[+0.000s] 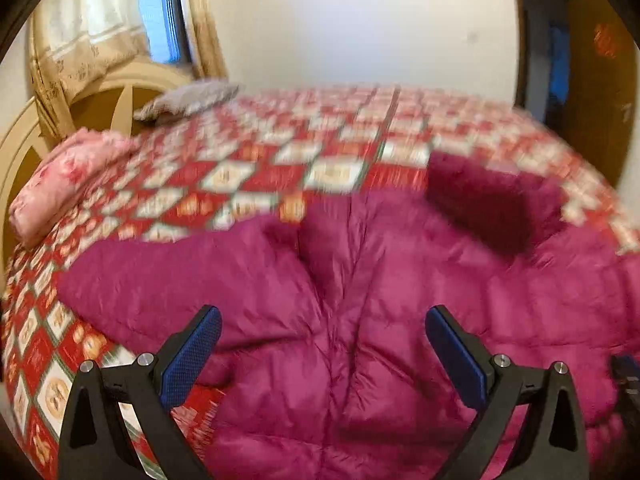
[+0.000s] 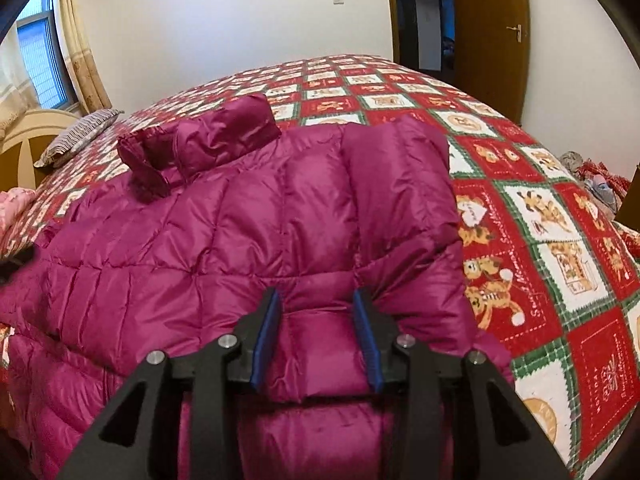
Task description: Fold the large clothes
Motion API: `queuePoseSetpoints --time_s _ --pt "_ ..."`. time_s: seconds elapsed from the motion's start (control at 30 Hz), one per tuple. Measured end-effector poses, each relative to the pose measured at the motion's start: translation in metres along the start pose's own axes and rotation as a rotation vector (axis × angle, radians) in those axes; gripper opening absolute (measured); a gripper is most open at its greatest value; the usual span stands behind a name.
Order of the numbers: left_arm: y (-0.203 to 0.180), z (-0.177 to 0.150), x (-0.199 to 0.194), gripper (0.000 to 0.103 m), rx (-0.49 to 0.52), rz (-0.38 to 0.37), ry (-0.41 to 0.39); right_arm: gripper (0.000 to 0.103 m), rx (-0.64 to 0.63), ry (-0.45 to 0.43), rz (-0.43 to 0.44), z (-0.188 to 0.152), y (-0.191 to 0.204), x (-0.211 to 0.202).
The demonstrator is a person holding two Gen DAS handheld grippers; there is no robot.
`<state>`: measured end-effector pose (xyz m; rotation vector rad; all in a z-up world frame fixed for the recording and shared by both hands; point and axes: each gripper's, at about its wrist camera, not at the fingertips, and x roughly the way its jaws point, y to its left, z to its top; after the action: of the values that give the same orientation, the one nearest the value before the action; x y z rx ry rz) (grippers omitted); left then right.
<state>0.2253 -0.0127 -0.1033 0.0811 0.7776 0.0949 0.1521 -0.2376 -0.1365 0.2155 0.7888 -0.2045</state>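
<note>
A magenta quilted down jacket (image 1: 360, 280) lies spread on the bed, with one sleeve stretched to the left and its hood (image 1: 492, 196) at the far side. My left gripper (image 1: 322, 320) is wide open and empty just above the jacket's lower part. In the right wrist view the jacket (image 2: 240, 220) has its right sleeve (image 2: 400, 172) folded over the body and the hood (image 2: 208, 136) at the far end. My right gripper (image 2: 316, 300) is shut on a puffy fold of the jacket near its hem, with fabric bulging between the blue pads (image 2: 366, 332).
The bed carries a red, white and green checked quilt (image 2: 540, 208). A pink folded blanket (image 1: 68, 176) and a grey striped pillow (image 2: 80, 132) lie near the cream headboard (image 1: 24, 148). A wooden door (image 2: 492, 28) stands beyond the bed. Curtains (image 1: 80, 28) hang by the window.
</note>
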Motion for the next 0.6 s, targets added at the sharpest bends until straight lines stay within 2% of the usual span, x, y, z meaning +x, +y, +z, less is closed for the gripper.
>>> queuePoseSetpoints --time_s 0.07,0.1,0.27,0.37,0.43,0.5,0.53,0.6 --pt "-0.004 -0.013 0.021 0.102 0.003 0.014 0.071 0.043 0.003 -0.001 0.005 0.0 0.0 0.0" --pt "-0.004 -0.019 0.027 0.102 -0.001 0.005 0.079 0.045 0.003 -0.002 0.01 0.0 0.0 0.0" --pt "0.008 -0.018 0.03 0.102 -0.041 -0.065 0.103 0.051 -0.011 -0.001 0.017 0.0 0.002 0.001" --pt "0.026 -0.014 0.014 0.102 -0.064 -0.07 0.065 0.055 -0.011 -0.003 0.023 0.0 0.003 0.001" --pt "0.059 -0.011 -0.002 0.102 -0.134 -0.066 -0.005 0.058 -0.008 -0.004 0.029 0.0 0.003 0.001" --pt "0.1 -0.007 -0.006 0.102 -0.207 -0.048 -0.026 0.06 -0.01 -0.004 0.033 0.0 0.003 0.001" --pt "0.116 -0.005 -0.005 0.102 -0.237 -0.027 -0.027 0.061 -0.013 -0.004 0.032 0.0 0.004 0.001" --pt "0.166 -0.001 0.002 0.102 -0.325 0.07 -0.026 0.061 -0.019 -0.003 0.028 -0.001 0.006 0.002"
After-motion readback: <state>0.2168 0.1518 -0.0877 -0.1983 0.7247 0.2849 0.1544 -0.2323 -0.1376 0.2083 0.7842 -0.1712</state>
